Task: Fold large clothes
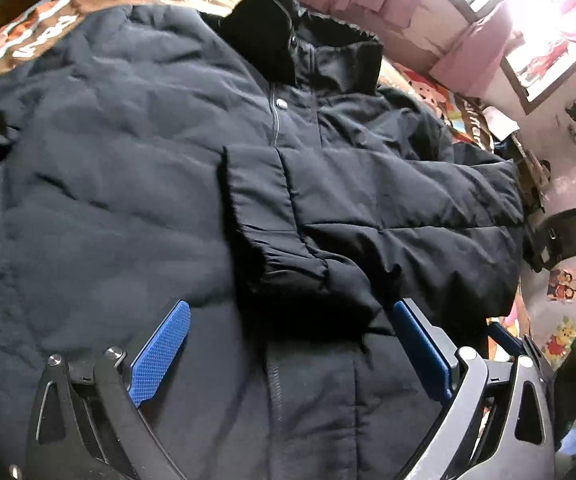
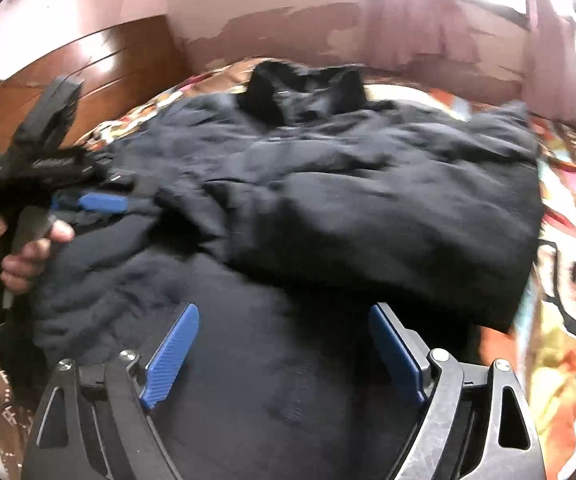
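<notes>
Both tongs released, nothing between pads: left gripper (image 1: 288,356) and right gripper (image 2: 283,356) hang over lower front of black puffer jacket (image 1: 127,152), spread front-up on cartoon-print bedspread (image 1: 27,48). One sleeve (image 1: 368,208) folded across chest, cuff (image 1: 255,216) dead centre. Collar (image 1: 304,44) at 12 o'clock. Guess: light, squishy, slick shell, springs back. Pinch cuff or seam, not puffy middle.

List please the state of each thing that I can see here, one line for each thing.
jacket: lying flat on the bed, front up, closed at the front
sleeve: folded across the chest
collar: standing up
left gripper: open, over the jacket, holding nothing
right gripper: open, over the jacket, holding nothing
bedspread: spread under the jacket
</notes>
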A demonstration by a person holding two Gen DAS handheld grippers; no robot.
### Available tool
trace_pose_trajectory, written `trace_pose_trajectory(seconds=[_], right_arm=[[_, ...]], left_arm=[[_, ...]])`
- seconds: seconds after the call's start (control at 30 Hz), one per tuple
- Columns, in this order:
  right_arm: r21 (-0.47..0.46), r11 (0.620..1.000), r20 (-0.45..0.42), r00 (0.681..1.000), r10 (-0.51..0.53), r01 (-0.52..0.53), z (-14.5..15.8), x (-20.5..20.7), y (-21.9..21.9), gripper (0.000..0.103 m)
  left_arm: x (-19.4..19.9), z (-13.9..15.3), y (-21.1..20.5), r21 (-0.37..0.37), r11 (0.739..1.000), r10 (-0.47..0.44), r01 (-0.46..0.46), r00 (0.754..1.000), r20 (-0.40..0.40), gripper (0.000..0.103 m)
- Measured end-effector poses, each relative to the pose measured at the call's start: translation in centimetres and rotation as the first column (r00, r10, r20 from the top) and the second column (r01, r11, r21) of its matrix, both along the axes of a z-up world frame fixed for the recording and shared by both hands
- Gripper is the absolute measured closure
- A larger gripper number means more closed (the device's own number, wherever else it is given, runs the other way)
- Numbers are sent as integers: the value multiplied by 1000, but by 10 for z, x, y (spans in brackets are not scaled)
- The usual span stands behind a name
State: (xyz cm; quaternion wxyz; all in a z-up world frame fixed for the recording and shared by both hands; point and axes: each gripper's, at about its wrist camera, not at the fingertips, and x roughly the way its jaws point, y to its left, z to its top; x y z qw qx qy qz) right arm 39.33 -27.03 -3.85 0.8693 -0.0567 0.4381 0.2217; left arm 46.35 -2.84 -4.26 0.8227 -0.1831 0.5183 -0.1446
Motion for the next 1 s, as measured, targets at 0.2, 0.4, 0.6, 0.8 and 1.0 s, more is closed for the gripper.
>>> trace_pose_trajectory(seconds=[0.2, 0.4, 0.6, 0.8, 1.0], right_arm=[[3, 991, -21, 991, -132, 132, -2, -2, -45, 17], [-41, 988, -3, 989, -149, 149, -1, -5, -54, 17], [-13, 977, 76, 974, -211, 213, 12, -4, -56, 17], [15, 967, 162, 953, -255, 256, 37, 16, -43, 17], [56, 971, 177, 955, -237, 231, 46, 57, -6, 17]], left_arm=[[23, -21, 15, -47, 979, 190, -196, 976, -102, 75], [22, -4, 12, 97, 975, 195, -197, 980, 31, 100], [-2, 40, 10, 215, 955, 151, -205, 958, 244, 101], [-24, 70, 40, 256, 929, 163, -267, 917, 365, 101], [-39, 67, 90, 208, 922, 234, -326, 899, 370, 101]])
